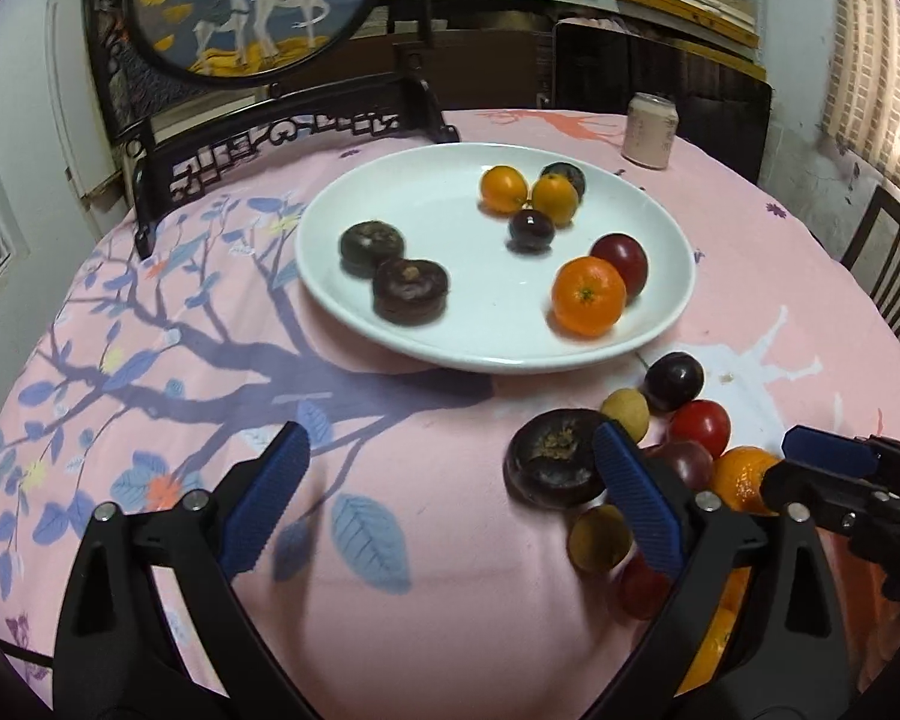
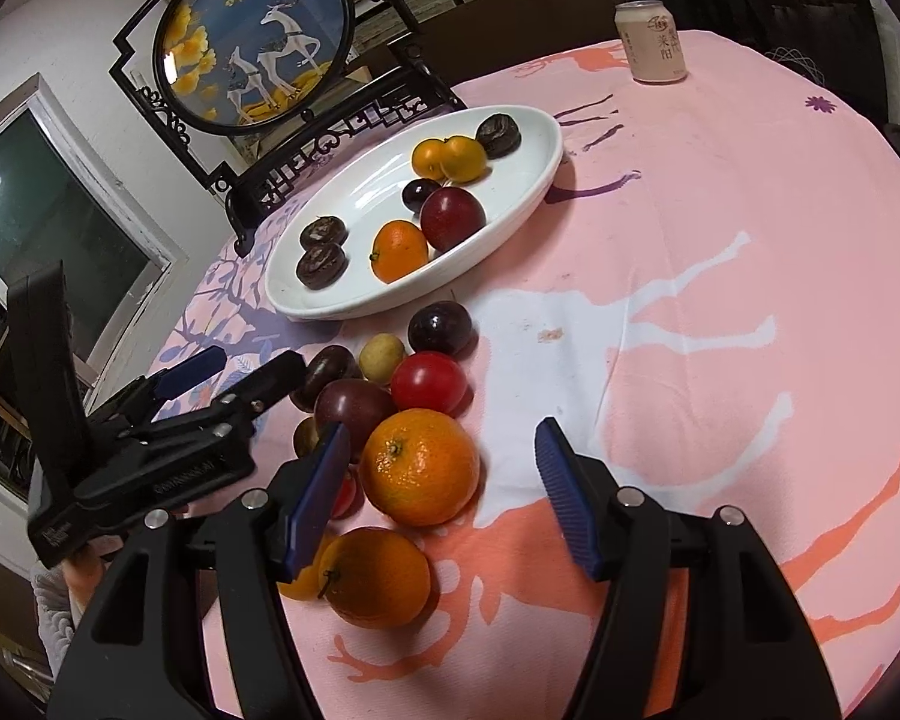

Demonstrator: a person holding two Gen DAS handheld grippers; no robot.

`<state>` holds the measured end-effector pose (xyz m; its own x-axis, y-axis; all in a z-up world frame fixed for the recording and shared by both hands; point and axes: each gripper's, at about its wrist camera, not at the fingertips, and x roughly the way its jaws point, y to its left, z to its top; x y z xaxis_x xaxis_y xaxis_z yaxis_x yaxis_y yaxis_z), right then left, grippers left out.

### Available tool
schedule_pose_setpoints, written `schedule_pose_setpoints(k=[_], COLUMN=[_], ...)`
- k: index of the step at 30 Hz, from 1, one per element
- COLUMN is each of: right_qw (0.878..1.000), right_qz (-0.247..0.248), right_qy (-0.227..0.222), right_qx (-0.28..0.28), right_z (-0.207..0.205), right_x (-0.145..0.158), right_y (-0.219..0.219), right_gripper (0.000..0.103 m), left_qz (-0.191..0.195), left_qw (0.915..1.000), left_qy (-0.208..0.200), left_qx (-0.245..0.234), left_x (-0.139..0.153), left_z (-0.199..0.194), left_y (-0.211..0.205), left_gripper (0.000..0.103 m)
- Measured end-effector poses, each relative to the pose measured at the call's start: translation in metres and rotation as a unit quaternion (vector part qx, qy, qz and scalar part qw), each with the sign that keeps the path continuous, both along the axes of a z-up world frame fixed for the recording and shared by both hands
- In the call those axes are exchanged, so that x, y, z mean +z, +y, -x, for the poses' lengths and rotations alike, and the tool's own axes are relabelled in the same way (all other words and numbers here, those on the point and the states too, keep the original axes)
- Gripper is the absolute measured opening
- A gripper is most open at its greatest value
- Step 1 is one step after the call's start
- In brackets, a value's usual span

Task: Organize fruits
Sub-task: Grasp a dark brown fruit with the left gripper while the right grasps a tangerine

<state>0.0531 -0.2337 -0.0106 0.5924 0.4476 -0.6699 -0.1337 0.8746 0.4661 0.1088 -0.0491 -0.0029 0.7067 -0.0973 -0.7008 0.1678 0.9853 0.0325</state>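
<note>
A white plate (image 1: 390, 324) (image 2: 534, 180) holds several fruits: oranges, dark plums and dark round fruits. A pile of loose fruits lies on the pink cloth in front of it, among them a large orange (image 2: 420, 468), a red tomato (image 2: 429, 383), a dark plum (image 2: 440, 329) and a dark round fruit (image 1: 555, 465). My left gripper (image 1: 450, 480) is open and empty, its right finger beside the dark round fruit. My right gripper (image 2: 444, 480) is open, with the large orange between its fingers, untouched. The right gripper also shows in the left wrist view (image 1: 810, 468).
A pink drink can (image 1: 651, 129) (image 2: 651, 42) stands at the table's far side. A framed round deer picture on a black stand (image 1: 258, 0) (image 2: 258, 36) stands behind the plate. A chair (image 1: 894, 264) is at the right. The left gripper's body (image 2: 150, 420) is to the pile's left.
</note>
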Motion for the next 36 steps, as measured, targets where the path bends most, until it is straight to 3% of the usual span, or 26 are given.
schedule_pose_setpoints(k=[9,13,14,17,20,22,25,31,33,36], right_qw=[1.0,1.0,1.0,1.0,1.0,1.0,1.0,1.0,1.0,1.0], right_qz=[0.001,-0.002,-0.003,-0.008,-0.015,-0.017,-0.019,-0.022,-0.021,-0.015], right_qy=[0.004,0.004,0.004,0.005,0.003,0.0,-0.004,-0.013,-0.017,-0.018], right_qx=[-0.006,-0.009,-0.01,-0.014,-0.016,-0.015,-0.012,-0.008,-0.003,0.008], right_z=[-0.001,-0.001,-0.001,-0.001,0.0,0.0,0.001,0.003,0.005,0.005], right_x=[-0.001,-0.001,-0.001,-0.001,0.0,0.001,0.003,0.006,0.006,0.007], right_y=[-0.002,-0.004,-0.005,-0.008,-0.011,-0.01,-0.01,-0.01,-0.008,-0.003], right_gripper=[0.065,0.065,0.065,0.065,0.065,0.065,0.065,0.065,0.065,0.065], left_qz=[-0.014,-0.049,-0.043,-0.027,-0.052,-0.02,0.025,-0.03,-0.029,-0.012], left_qw=[0.9996,0.9984,0.9988,0.9996,0.9963,0.9957,0.996,0.9985,0.9987,0.9994], left_qy=[-0.009,-0.018,-0.011,0.006,-0.006,-0.001,0.008,0.004,0.009,0.022], left_qx=[-0.022,-0.021,-0.022,-0.002,0.069,0.09,0.086,0.045,0.04,0.023], left_x=[-0.002,-0.006,-0.005,-0.004,0.0,0.003,0.005,-0.002,-0.005,-0.009], left_z=[-0.003,-0.005,-0.006,-0.004,0.001,0.002,0.003,0.004,0.002,-0.005], left_y=[-0.013,-0.018,-0.014,0.009,0.037,0.056,0.065,0.038,0.037,0.035], left_gripper=[0.101,0.101,0.101,0.101,0.101,0.101,0.101,0.1,0.097,0.073])
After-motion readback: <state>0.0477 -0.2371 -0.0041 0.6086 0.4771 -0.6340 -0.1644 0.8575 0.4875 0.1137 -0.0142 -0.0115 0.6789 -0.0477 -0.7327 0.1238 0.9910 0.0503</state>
